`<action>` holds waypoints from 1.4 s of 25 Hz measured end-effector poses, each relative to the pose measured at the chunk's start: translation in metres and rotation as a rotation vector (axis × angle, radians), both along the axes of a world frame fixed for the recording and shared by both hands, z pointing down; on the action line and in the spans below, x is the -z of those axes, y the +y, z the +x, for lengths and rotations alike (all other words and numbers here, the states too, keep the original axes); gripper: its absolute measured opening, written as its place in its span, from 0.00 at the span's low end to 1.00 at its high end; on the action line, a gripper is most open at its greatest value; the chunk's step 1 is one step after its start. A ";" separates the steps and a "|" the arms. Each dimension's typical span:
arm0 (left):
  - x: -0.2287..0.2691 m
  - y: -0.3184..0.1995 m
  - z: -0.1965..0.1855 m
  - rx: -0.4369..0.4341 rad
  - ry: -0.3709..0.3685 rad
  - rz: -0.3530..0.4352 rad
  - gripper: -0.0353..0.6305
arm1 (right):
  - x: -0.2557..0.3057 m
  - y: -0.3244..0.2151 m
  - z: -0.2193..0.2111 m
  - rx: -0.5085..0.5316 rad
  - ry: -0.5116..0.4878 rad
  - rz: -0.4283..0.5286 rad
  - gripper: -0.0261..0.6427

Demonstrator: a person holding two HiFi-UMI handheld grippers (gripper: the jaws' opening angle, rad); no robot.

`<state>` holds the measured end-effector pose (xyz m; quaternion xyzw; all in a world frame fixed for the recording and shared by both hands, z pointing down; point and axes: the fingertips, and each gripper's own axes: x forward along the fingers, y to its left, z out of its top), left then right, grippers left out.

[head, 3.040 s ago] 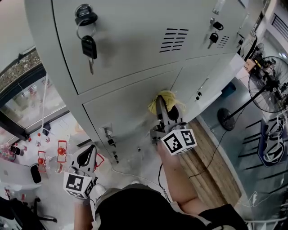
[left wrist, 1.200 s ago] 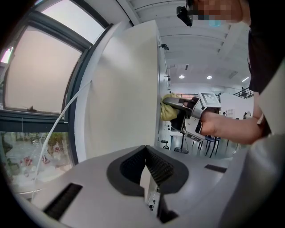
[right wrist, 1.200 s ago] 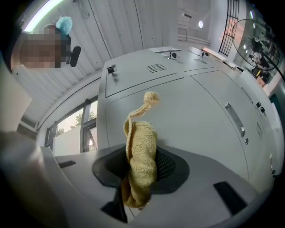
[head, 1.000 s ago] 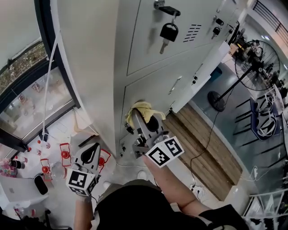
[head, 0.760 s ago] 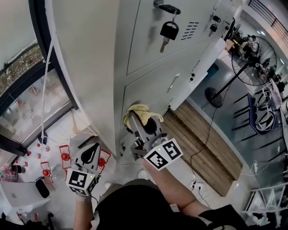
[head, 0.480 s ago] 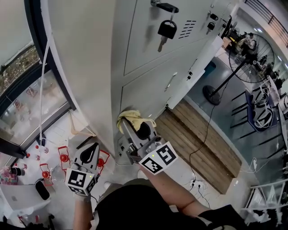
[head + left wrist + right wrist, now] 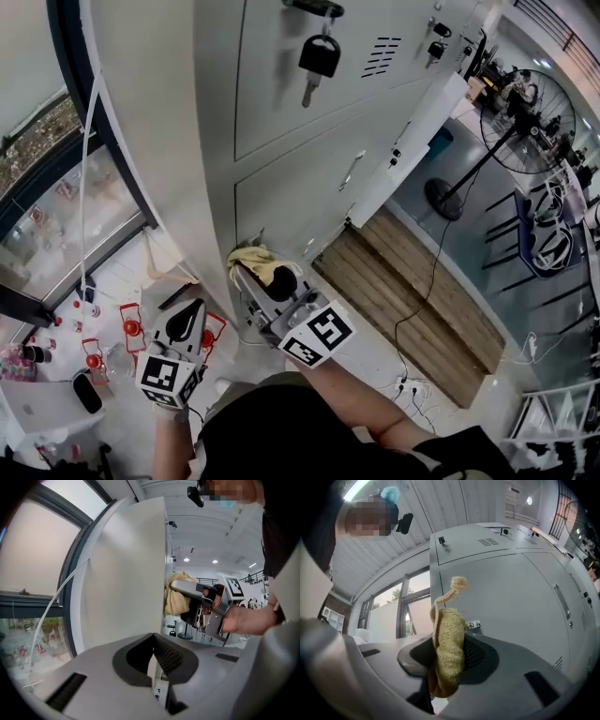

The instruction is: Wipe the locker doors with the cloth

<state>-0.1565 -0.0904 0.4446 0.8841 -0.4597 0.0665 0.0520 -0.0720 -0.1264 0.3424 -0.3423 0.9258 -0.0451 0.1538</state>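
Left gripper (image 7: 190,319), jaws pressed together on nothing, hangs idle low beside the right gripper (image 7: 253,284), which pinches the cloth (image 7: 449,648), a nubbly yellow terry wad with a loose tail at its tip. Over the last second that wad has slid down the lower locker door (image 7: 300,192) to its bottom corner, so this smooth grey painted-metal panel appears nearly covered

Grippers: two, left gripper (image 7: 192,314) and right gripper (image 7: 246,279)
Yellow cloth (image 7: 258,260): one
Locker doors, near column: two, upper door (image 7: 277,103) and lower door (image 7: 286,202); farther doors too small to count
Hanging keys: two, near key (image 7: 319,58) and far key (image 7: 436,49)
Standing fan (image 7: 530,108): one
Wooden platform (image 7: 412,305): one
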 end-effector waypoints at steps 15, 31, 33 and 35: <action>-0.003 -0.002 0.030 0.100 -0.025 -0.048 0.07 | -0.011 -0.031 0.041 0.050 -0.005 -0.019 0.23; -0.006 -0.017 0.074 0.185 -0.036 -0.044 0.07 | -0.012 -0.090 0.111 0.068 -0.003 -0.007 0.23; -0.008 -0.019 0.082 0.190 -0.034 -0.047 0.07 | -0.013 -0.098 0.121 0.067 -0.007 -0.013 0.23; -0.010 -0.022 0.089 0.197 -0.032 -0.048 0.07 | -0.014 -0.107 0.131 0.064 -0.012 -0.022 0.23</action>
